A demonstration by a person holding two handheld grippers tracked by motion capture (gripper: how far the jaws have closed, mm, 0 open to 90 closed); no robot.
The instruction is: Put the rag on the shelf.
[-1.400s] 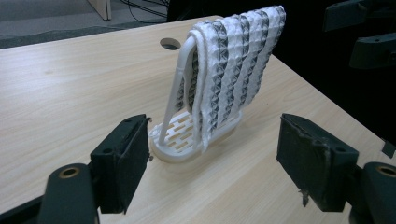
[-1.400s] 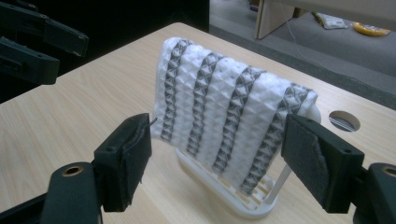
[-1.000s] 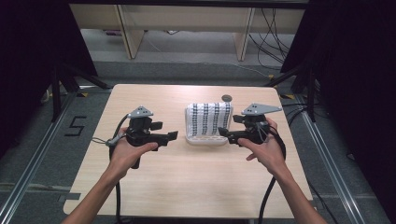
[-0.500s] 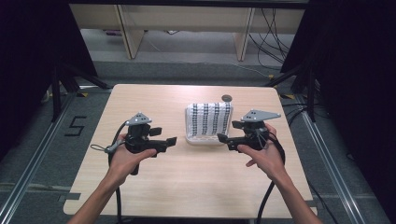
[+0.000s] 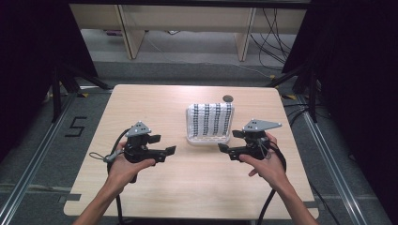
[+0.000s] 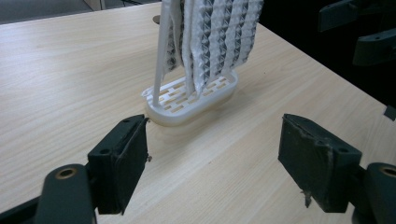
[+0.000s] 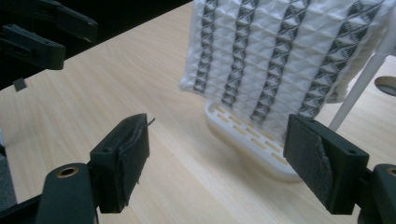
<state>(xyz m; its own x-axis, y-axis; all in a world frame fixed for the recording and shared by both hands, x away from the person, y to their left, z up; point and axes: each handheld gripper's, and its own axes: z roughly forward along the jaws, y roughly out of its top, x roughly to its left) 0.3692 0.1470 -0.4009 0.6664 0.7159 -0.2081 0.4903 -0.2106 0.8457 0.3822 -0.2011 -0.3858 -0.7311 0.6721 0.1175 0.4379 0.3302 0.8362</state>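
High view first: I see both grippers lower on the table than a second ago, pulled back toward me and away from the white rack. The left gripper was level with the rack's near edge before; now it sits well short of it, off to the rack's left. The right gripper had its tip almost against the rack's right front corner and now hangs just in front of that corner, apart from it. The rack itself has not shifted; it stands upright right of the table's middle, with the black-and-white patterned cloth draped over its bar.

Both grippers are spread wide and hold nothing, as each gripper view shows the pads well apart with bare wood between them.

Behind the rack, a small round hole marks the light wooden table. Beyond that lie grey floor, loose cables and pale furniture legs; a "5" is taped on the floor to the rack's far left.
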